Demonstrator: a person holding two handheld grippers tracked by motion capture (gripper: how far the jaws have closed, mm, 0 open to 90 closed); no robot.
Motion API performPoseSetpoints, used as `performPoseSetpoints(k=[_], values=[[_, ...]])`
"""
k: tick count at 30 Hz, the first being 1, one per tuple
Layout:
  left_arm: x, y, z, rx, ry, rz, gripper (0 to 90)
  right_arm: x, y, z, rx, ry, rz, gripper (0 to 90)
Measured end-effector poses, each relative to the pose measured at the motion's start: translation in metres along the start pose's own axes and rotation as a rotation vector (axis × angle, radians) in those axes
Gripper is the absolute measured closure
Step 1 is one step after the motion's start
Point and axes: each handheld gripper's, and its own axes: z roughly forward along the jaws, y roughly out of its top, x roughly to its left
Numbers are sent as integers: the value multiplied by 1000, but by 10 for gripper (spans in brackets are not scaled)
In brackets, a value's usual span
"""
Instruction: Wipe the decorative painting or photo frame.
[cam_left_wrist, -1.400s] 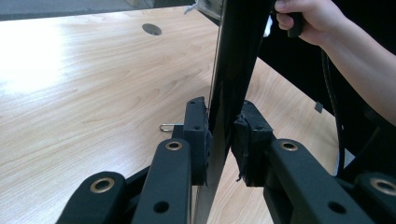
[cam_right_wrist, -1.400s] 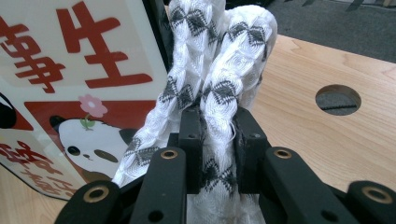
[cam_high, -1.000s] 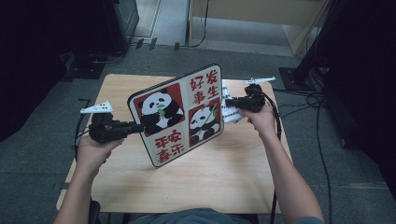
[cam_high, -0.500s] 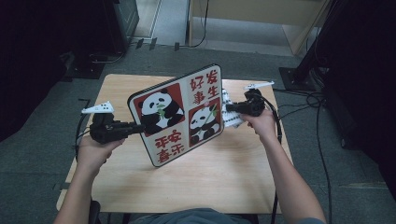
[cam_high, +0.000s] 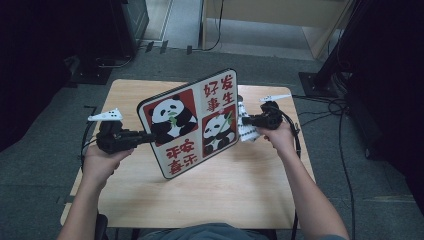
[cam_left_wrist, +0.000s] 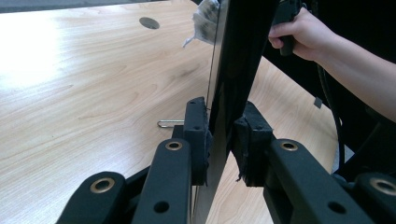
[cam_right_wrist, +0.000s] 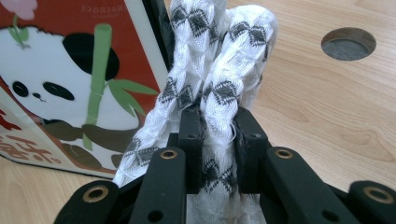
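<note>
A board with panda pictures and red Chinese characters (cam_high: 187, 122) stands tilted on its lower corner on the wooden table (cam_high: 240, 185). My left gripper (cam_high: 149, 136) is shut on the board's left edge; in the left gripper view its pads (cam_left_wrist: 198, 133) clamp the thin dark panel (cam_left_wrist: 236, 56). My right gripper (cam_high: 246, 121) is shut on a white cloth with a black pattern (cam_high: 246, 131), held at the board's right edge. In the right gripper view the bunched cloth (cam_right_wrist: 224, 60) rises between the jaws of the right gripper (cam_right_wrist: 217, 135), touching the board (cam_right_wrist: 60, 70).
A round cable hole (cam_right_wrist: 348, 43) lies in the tabletop behind the cloth. A small metal clip (cam_left_wrist: 168, 123) lies on the wood near the left jaw. Cables (cam_high: 340, 107) trail on the grey floor at the right, by a black stand (cam_high: 320, 82).
My right hand has sunk a little with the cloth along the board's right edge. The left hand and the board have stayed put.
</note>
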Motion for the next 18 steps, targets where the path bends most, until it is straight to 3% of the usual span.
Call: performPoseSetpoints(k=[11,18], values=[[-1,0,0,3,1,4,771,-2,-14,7,23,-15,-4,770],[-1,-1,0,3,2,6,770,-4,-25,9,26,-18,27,770]])
